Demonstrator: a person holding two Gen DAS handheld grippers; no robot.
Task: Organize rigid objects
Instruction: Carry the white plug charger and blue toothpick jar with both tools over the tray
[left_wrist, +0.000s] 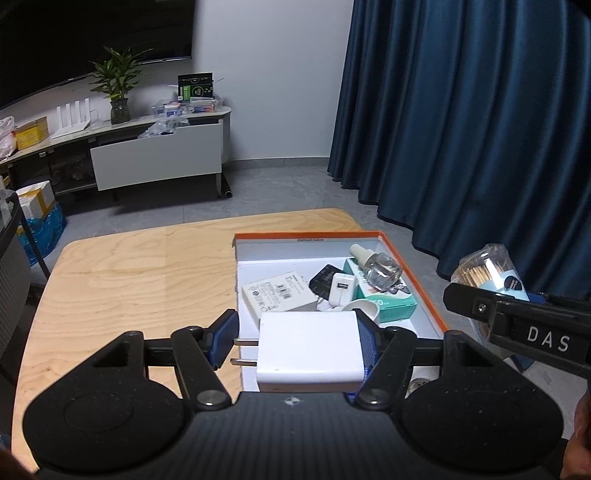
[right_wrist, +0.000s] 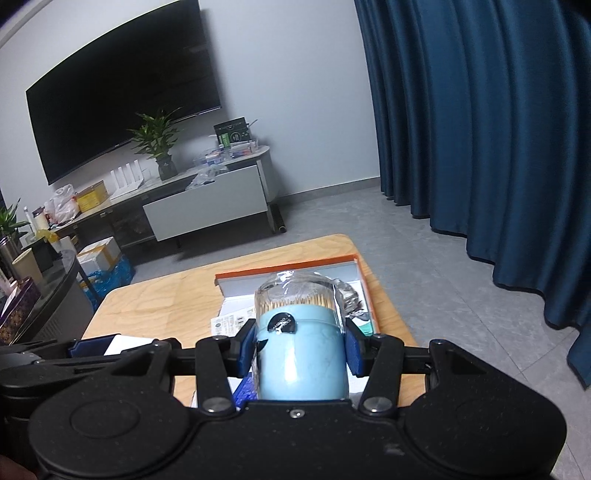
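Note:
My left gripper (left_wrist: 301, 338) is shut on a white plug adapter (left_wrist: 308, 350), prongs pointing left, held over the near end of an orange-rimmed white box (left_wrist: 413, 273). The box holds a clear dropper bottle (left_wrist: 376, 267), a teal carton (left_wrist: 384, 299), a small white charger (left_wrist: 341, 288), a white labelled box (left_wrist: 279, 295) and a black item. My right gripper (right_wrist: 299, 349) is shut on a light-blue toothpick jar (right_wrist: 301, 350) with a clear lid, held above the box (right_wrist: 291, 271). In the left wrist view the jar (left_wrist: 487, 269) and right gripper (left_wrist: 517, 314) are to the right.
The box sits on the right part of a light wooden table (left_wrist: 129, 280). Blue curtains (left_wrist: 480, 129) hang to the right. A TV cabinet (left_wrist: 155, 155) with a plant stands at the far wall. A dark side table with cups (right_wrist: 37, 288) is at the left.

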